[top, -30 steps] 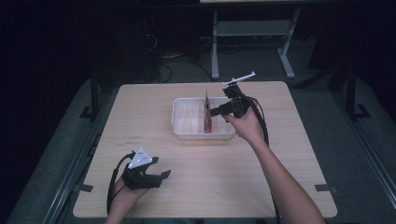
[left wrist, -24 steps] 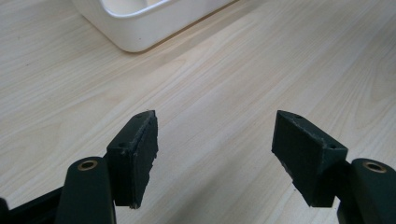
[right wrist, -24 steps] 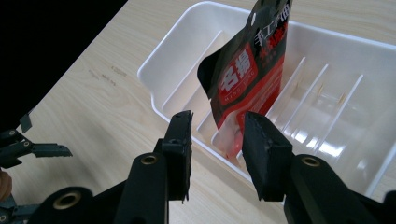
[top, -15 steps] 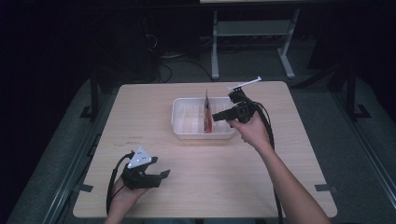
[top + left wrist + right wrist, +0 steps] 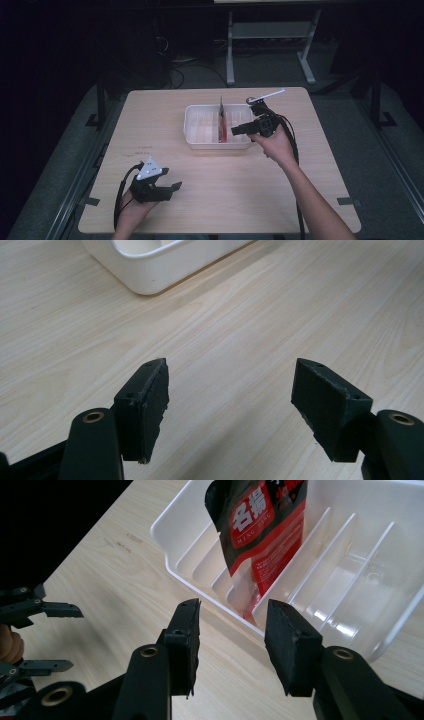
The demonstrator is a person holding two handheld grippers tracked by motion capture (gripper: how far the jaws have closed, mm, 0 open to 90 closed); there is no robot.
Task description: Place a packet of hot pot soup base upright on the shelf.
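High view: the right tool (image 5: 235, 131) had drawn back toward the near right of the white slotted plastic tray (image 5: 192, 131), jaws spread and empty, leaving the red-and-black foil packet (image 5: 262, 540) upright in a slot. The left tool (image 5: 172, 188) rested spread on the pale wooden table (image 5: 310, 165).

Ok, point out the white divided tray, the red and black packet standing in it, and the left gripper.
white divided tray (image 5: 192, 131): high view, on its left wall.
red and black packet (image 5: 260, 535): right gripper view, on its printed front.
left gripper (image 5: 227, 410): left gripper view, midway between its open fingertips.
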